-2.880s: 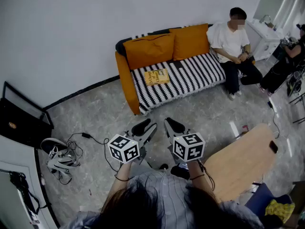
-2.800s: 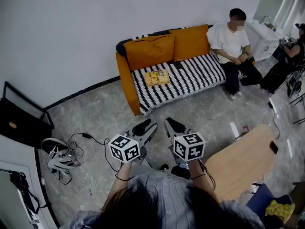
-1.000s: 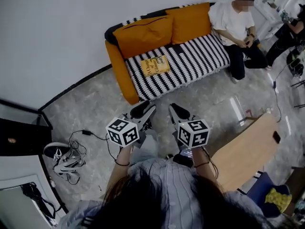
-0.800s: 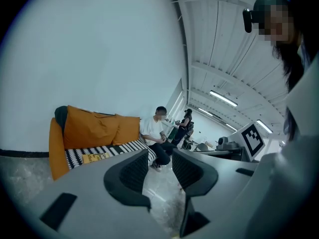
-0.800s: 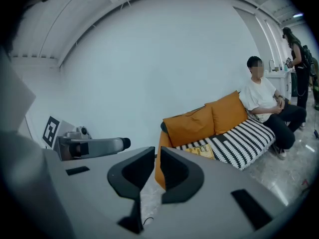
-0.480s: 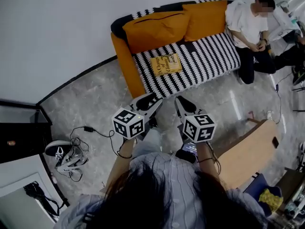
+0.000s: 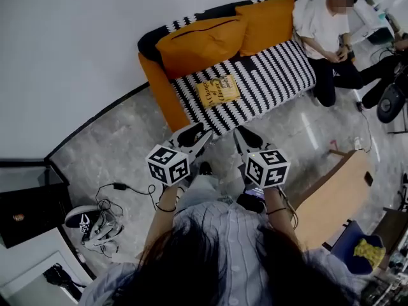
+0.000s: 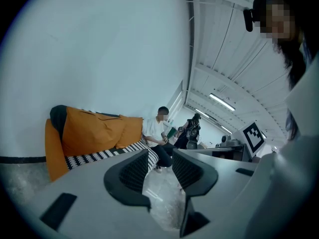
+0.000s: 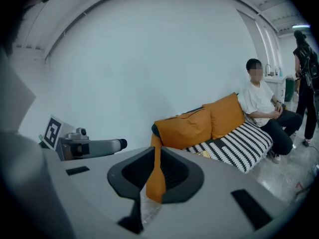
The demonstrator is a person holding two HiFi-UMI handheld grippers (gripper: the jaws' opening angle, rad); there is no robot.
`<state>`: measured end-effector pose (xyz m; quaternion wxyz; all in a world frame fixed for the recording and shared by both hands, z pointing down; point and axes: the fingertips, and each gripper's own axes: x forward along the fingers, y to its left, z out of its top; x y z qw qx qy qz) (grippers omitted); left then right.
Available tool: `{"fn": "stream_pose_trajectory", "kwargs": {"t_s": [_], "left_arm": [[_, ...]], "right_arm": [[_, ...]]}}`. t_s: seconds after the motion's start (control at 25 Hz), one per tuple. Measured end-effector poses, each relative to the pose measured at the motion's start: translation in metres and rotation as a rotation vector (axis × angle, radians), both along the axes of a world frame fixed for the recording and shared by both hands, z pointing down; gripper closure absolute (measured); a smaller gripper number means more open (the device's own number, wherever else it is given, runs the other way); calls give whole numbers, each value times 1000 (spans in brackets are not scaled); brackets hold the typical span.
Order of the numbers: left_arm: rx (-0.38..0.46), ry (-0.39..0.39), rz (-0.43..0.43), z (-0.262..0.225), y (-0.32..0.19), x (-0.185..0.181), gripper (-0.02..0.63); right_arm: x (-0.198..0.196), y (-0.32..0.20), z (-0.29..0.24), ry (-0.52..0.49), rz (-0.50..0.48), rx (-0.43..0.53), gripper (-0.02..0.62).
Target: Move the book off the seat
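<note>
Left gripper (image 7: 195,134), lower centre of head view: jaws a little apart, nothing between them. Right gripper (image 7: 242,136) just beside it: jaws together, empty. Both are over the grey floor (image 7: 121,152), apart from the sofa (image 7: 158,91). Yellow book (image 7: 218,90) lies flat on the striped seat, upper centre, near the frame-left armrest. Seated person (image 7: 325,24) at the sofa's upper-right end.
</note>
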<state>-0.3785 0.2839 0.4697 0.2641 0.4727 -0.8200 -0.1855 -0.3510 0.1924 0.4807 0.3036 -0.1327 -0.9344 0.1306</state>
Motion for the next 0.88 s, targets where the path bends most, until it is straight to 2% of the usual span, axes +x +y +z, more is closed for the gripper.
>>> {"fn": "stream_pose_trajectory", "kwargs": {"t_s": [0.32, 0.64, 0.88], "left_arm": [[3, 37, 27, 17, 1, -8, 454], [-53, 42, -62, 39, 21, -46, 468], [-56, 89, -127, 60, 15, -87, 468]], "right_arm": [[-15, -17, 4, 37, 31, 5, 549], [-63, -35, 13, 33, 26, -7, 549], [-116, -74, 34, 59, 6, 3, 549]]}}
